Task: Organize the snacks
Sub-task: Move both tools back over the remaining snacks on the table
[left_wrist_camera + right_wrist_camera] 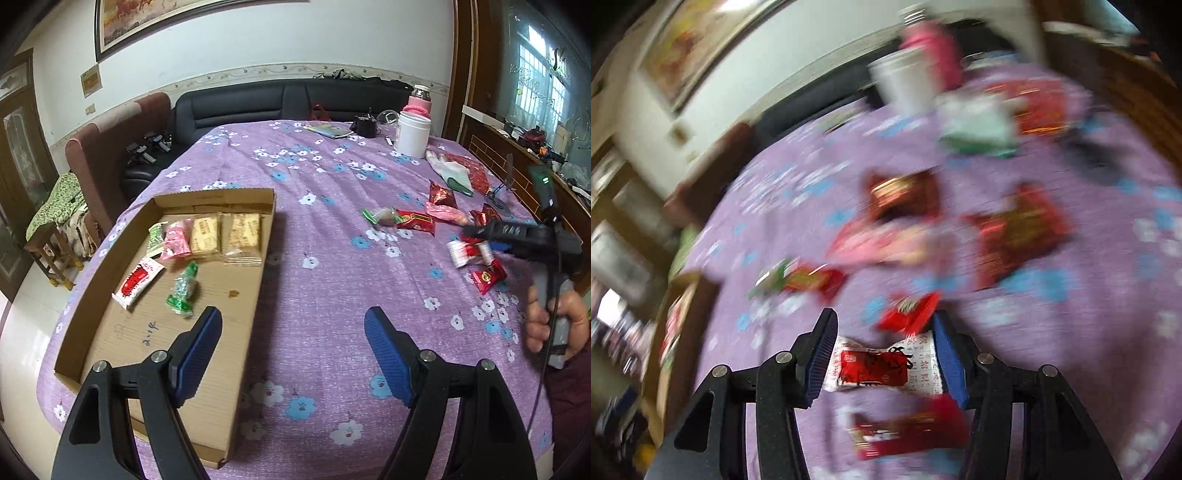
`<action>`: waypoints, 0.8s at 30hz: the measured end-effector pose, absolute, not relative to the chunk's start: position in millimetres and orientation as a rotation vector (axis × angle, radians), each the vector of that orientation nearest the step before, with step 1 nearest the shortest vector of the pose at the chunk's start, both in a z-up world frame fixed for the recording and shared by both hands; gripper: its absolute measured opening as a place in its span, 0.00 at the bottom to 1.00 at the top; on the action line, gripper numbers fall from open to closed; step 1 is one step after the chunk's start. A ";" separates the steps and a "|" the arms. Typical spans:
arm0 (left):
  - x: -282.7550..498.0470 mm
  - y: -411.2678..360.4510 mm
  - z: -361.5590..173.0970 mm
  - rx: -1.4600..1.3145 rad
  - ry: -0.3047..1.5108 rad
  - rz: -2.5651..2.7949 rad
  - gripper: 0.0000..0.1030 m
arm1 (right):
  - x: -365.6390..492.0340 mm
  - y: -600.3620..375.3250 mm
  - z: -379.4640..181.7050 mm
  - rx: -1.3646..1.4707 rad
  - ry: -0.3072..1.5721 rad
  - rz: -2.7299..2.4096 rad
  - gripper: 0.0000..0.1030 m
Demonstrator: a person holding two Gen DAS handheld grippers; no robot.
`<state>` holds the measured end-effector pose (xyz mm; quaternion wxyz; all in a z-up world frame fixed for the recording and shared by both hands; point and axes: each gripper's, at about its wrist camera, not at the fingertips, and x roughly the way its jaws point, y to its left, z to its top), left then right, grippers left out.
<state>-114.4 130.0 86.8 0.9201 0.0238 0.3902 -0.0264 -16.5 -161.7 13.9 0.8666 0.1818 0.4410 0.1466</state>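
The left tongs [293,334] hang spread wide with nothing between them, low in the left wrist view, above the purple flowered tablecloth [325,236] and the near corner of a shallow cardboard tray [92,295]. In that tray lie two biscuit packs [225,236], a pink packet [176,239], green-wrapped sweets [183,291] and a red-and-white packet [137,282]. At the right edge, loose red snack packets [415,220] lie scattered on the table. In the blurred right wrist view, the right tongs [884,345] pinch a red-and-white wrapped candy [875,367] by its ends.
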 end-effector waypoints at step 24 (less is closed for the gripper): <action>-37.4 -1.6 25.6 0.402 0.886 -0.504 0.76 | -28.5 -200.1 20.7 0.561 0.853 0.308 0.67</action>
